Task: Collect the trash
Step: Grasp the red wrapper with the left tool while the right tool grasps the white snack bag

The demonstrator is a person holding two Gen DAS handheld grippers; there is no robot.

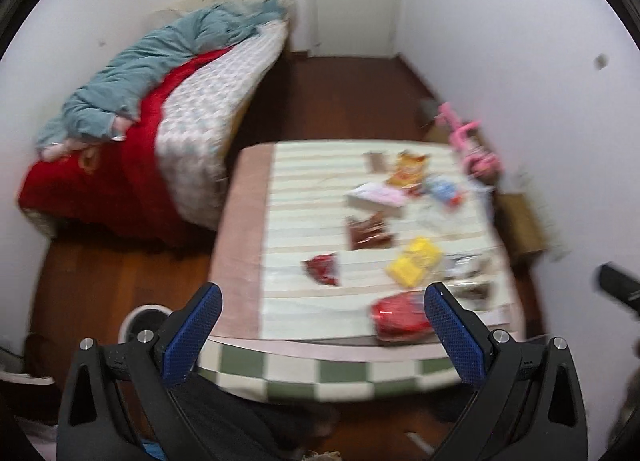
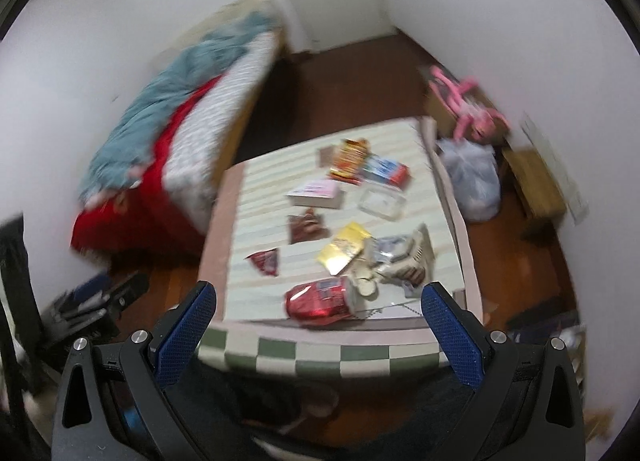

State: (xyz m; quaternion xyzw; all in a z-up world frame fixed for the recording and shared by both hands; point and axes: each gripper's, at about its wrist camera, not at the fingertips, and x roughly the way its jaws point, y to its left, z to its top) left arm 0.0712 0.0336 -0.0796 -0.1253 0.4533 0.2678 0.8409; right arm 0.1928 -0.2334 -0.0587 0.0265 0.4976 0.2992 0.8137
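1. Since every wrapper lies loose on the tabletop (image 2: 240, 221) and neither gripper holds anything, the collecting looks barely begun, if begun at all.
2. Both grippers hang back over the near edge, above the checked cloth: the left gripper (image 1: 322, 335) and the right gripper (image 2: 318, 329) each have their blue-padded fingers spread wide, with nothing between them.
3. What is left, by my judgement, is nearly the whole job: roughly ten pieces of litter are spread across the right half of the striped cover.
4. Nearest the grippers lies a crumpled red packet (image 2: 320, 301), shiny and puffed, right at the front edge of the striped cover.
5. Just behind it sit a small dark red wrapper (image 2: 266, 261), a yellow foil pouch (image 2: 344, 249) and a heap of white and grey crumpled packaging (image 2: 396, 261).
6. Farther back are a brown sachet (image 2: 306, 229), a clear plastic tray (image 2: 380, 203), an orange snack bag (image 2: 350, 161) and a blue-and-red pack (image 2: 386, 171).
7. A pink-topped book or box (image 2: 316, 193) lies among them; whether it counts as trash I cannot tell.
8. On the floor just beside the tabletop's far right corner stands a filled pale plastic bag (image 2: 472, 181), a likely place for the litter, though that is a guess.
9. Motion blur softens both views, so labels are unreadable.
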